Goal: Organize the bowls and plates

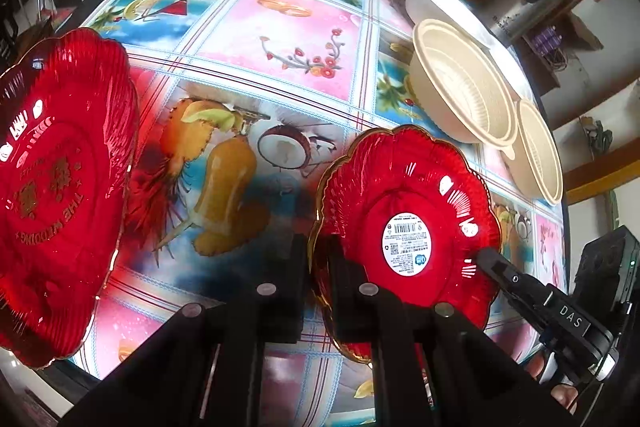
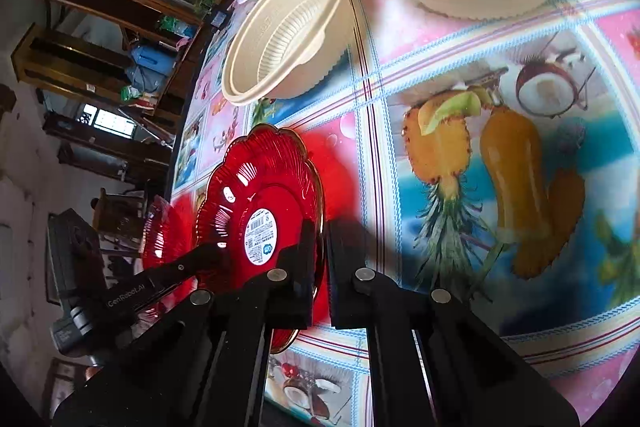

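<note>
Red plate [image 1: 404, 203] with a barcode label is pinched at opposite rims by both grippers [image 1: 318, 259] [image 2: 320, 251] above the table [image 1: 280, 39]; another red plate [image 1: 60, 187] and cream bowls [image 1: 464, 83] remain unstacked, so sorting looks barely underway.

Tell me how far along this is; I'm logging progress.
Done: nothing stacked. In hand: both grippers, left and right, clamp the labelled red scalloped plastic plate. Left: the second red scalloped plate and ribbed cream plastic bowls remain separate.
</note>
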A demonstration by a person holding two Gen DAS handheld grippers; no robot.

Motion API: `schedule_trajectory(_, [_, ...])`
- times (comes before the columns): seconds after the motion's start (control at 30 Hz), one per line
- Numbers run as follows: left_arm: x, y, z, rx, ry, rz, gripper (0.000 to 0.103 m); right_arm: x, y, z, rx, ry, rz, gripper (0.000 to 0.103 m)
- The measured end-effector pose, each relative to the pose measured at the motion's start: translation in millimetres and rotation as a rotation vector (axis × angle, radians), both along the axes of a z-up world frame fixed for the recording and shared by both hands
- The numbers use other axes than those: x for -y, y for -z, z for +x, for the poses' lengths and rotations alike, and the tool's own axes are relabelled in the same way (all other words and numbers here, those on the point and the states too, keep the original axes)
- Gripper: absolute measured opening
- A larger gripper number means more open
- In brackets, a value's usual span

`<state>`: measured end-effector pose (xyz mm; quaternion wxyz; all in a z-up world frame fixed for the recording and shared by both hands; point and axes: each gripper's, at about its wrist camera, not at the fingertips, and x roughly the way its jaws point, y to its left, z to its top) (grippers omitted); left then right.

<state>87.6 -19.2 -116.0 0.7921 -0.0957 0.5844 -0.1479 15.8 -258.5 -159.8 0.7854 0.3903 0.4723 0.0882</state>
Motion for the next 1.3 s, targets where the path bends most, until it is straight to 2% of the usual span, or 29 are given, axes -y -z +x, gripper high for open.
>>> schedule_trajectory(0.13, [4, 0, -3, 0.016, 0.015, 0.013, 0.008, -3, -3, -3, 0.018, -0.005, -0.059, 0.004])
schedule_trajectory(0.3, [8, -1, -6, 0.034, 0.03, 0.039, 0.008, -5, -3, -5, 0.018, -0.002, -0.084, 0.004])
schedule_trajectory(0.5, [7, -8, -12, 0.057, 0.041, 0.011, 0.009, -3, -15, -14, 0.054, 0.009, -0.111, 0.004])
schedule_trajectory(0.7, [-2, -37, -23, 0.128, 0.052, 0.005, 0.009, -4, -37, -21, 0.095, 0.002, -0.129, 0.004])
schedule_trajectory(0.83, [-23, -65, -34, 0.212, 0.033, 0.009, 0.009, -17, -60, -21, 0.147, -0.024, -0.144, 0.004])
schedule_trajectory(0.97, [-57, -89, -40, 0.281, -0.021, 0.03, 0.009, -48, -88, -8, 0.206, -0.088, -0.152, 0.004])
schedule_trajectory(1.1, [-108, -105, -46, 0.331, -0.128, 0.079, 0.009, -95, -109, 17, 0.251, -0.181, -0.161, 0.005])
schedule_trajectory(1.17, [-130, -105, -44, 0.333, -0.173, 0.1, 0.01, -128, -116, 33, 0.267, -0.244, -0.165, 0.005])
schedule_trajectory(1.3, [-176, -91, -35, 0.29, -0.275, 0.135, 0.01, -182, -111, 58, 0.254, -0.333, -0.173, 0.005])
